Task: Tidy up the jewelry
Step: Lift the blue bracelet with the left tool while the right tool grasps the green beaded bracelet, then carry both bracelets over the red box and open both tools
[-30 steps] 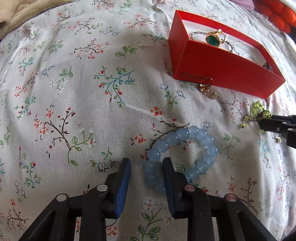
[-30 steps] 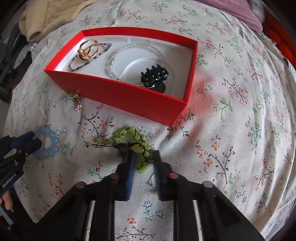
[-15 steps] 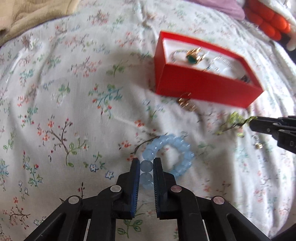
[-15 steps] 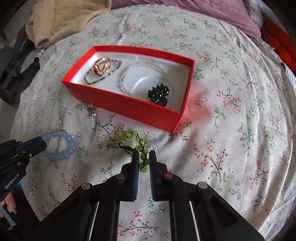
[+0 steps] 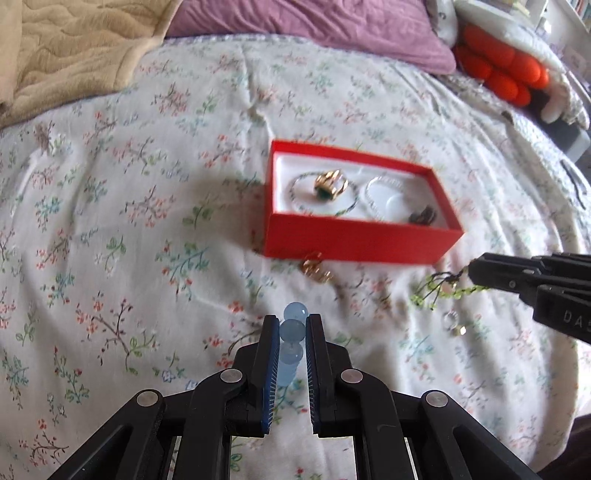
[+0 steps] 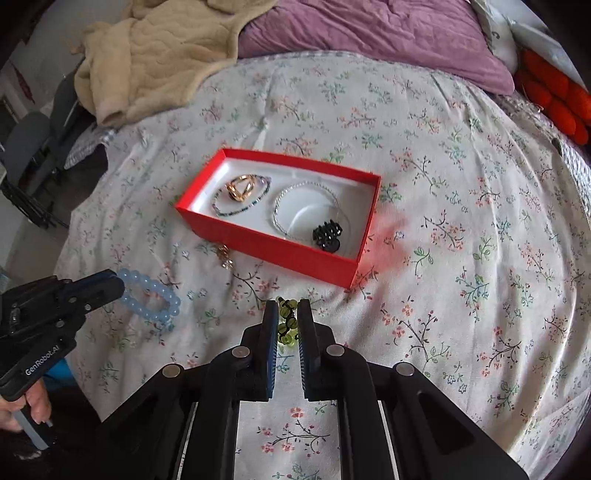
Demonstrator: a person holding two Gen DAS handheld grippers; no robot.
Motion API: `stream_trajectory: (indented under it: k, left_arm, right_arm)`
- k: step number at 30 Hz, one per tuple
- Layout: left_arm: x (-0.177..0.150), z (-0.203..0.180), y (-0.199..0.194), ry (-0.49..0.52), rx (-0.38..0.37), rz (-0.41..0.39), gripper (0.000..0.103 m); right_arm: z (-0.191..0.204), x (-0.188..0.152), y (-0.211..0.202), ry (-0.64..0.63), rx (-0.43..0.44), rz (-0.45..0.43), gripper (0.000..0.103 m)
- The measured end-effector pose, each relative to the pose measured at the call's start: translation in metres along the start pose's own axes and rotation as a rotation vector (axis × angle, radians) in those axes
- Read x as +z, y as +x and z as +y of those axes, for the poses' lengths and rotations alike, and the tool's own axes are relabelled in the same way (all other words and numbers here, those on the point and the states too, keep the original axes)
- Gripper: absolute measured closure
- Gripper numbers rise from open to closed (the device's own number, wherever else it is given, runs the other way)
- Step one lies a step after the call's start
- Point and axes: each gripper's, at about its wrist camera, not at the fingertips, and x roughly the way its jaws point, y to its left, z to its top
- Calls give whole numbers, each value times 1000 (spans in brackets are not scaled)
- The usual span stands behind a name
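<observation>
My left gripper (image 5: 290,325) is shut on a pale blue bead bracelet (image 5: 291,345) and holds it above the floral bedspread; the bracelet hangs from its jaws in the right wrist view (image 6: 153,295). My right gripper (image 6: 287,314) is shut on a green bead bracelet (image 6: 287,325), which dangles from its tip in the left wrist view (image 5: 437,290). The red jewelry box (image 5: 354,242) lies ahead, open, with a gold ring (image 6: 240,188), thin bracelets and a black hair claw (image 6: 327,234) inside.
A gold earring (image 5: 314,269) lies on the bedspread in front of the box. A small silver piece (image 5: 452,321) lies below the right gripper. A beige blanket (image 6: 159,48), purple pillow (image 6: 369,33) and orange plush (image 5: 502,70) lie at the far edge.
Both grippers have lifted up and back from the bedspread, each carrying its bracelet. The box now looks smaller and farther away in both views.
</observation>
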Motion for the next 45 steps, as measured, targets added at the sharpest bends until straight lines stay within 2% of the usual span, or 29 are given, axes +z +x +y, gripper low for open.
stream_trajectory:
  k: [13,22,26,32,43,45]
  left_arm:
    - [42,-26,-16,-25,-97,-102,95]
    - [80,-52,-1,-53,-201,-155,95]
    - [89,-51,17,-73,-217,-153,95]
    - [97,-34,55,-97,-144,-124,95]
    - [93,-10,79,-95,24,-73,94]
    - [91,-8,79,-93,41,-65,87]
  right_arm:
    - [-5,18,-30,61,57,-86,92]
    - [-16,35,-36,118,94,-128,92]
    - [-23,43,-36,141,104,-139,92]
    - [-30,49,-29,164,105,-131,92]
    - [-34,57,-12,179,103,-103,92]
    - [-32,57,-9,176,101,-99,92]
